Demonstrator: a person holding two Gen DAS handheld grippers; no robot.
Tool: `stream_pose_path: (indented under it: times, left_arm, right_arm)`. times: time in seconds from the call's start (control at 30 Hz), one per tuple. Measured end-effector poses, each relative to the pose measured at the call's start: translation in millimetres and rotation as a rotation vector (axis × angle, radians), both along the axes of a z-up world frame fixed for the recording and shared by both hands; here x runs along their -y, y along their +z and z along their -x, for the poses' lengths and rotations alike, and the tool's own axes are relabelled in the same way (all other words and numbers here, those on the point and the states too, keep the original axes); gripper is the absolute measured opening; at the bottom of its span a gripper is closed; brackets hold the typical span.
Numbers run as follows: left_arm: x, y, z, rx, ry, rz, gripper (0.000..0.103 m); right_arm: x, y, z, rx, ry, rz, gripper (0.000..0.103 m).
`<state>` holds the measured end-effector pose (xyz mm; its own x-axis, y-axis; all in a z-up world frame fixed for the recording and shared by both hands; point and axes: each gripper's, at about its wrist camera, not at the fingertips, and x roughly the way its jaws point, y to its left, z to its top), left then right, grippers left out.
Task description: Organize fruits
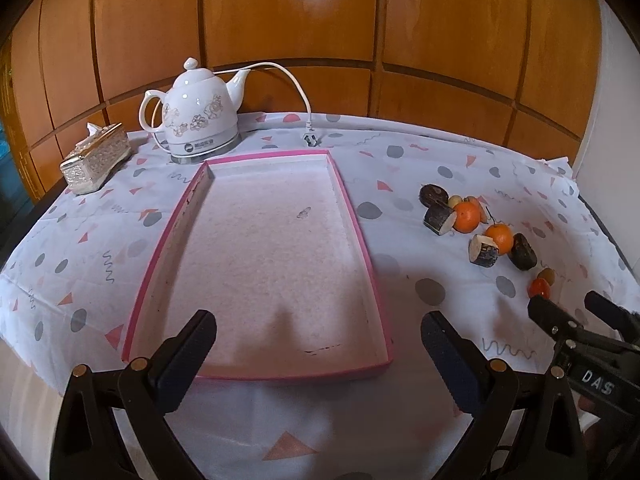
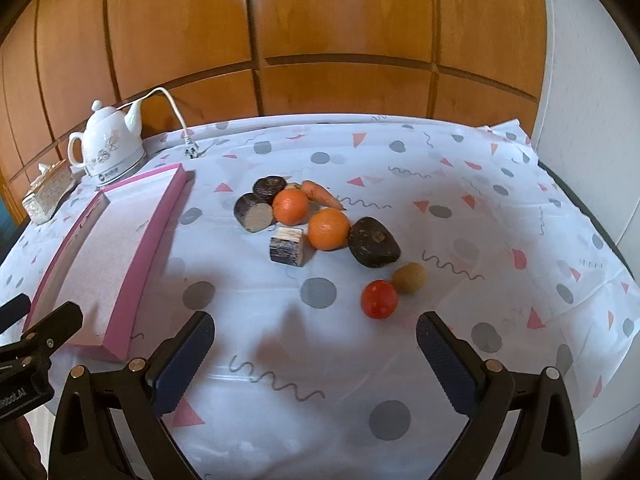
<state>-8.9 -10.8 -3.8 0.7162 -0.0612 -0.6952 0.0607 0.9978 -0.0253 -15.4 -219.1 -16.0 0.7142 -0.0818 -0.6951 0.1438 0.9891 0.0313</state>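
Fruits lay loose just beyond the right gripper [image 2: 314, 344], its jaws apart and empty; the left gripper [image 1: 320, 340], also apart, hovered over the pink tray [image 1: 360, 236]. The nearest red tomato [image 2: 379, 299] could roll if nudged off-centre.

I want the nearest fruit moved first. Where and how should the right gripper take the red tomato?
Grip the red tomato across its round middle, coming straight forward and down with the open right gripper. It is smooth and ball-shaped, and the brown fruit crowds its far right, so close left-to-right.
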Motion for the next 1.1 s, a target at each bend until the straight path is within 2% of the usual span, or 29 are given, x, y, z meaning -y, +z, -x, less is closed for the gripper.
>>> stream_pose_path:
  times: [0.37,0.6,0.73,0.83,0.9,0.97,1.1]
  left_arm:
    - [13,0,-6,0.004,-0.05,-0.025,0.103]
    - [27,7,-14,0.005,-0.169,0.035,0.103]
    - [43,14,-21,0.01,-0.258,0.061,0.103]
    - [54,13,-28,-0.028,-0.308,0.09,0.103]
    - [61,11,-32,-0.057,-0.33,0.089,0.103]
    - [69,7,-38,-0.083,-0.334,0.072,0.103]
    - [81,5,-51,-0.095,-0.35,0.069,0.103]
  right_arm:
    - [30,-6,-6,-0.02,-0.05,-0.026,0.103]
    - [53,-8,-10,-0.035,-0.05,-0.042,0.103]
    - [67,-11,-9,-0.042,-0.069,-0.046,0.091]
    - [75,-15,-8,-0.061,-0.093,-0.039,0.08]
    - [80,-17,-7,-0.068,-0.111,-0.037,0.078]
    - [84,-18,-7,-0.074,-0.117,-0.041,0.071]
    - [87,-20,-6,-0.077,-0.11,-0.05,0.069]
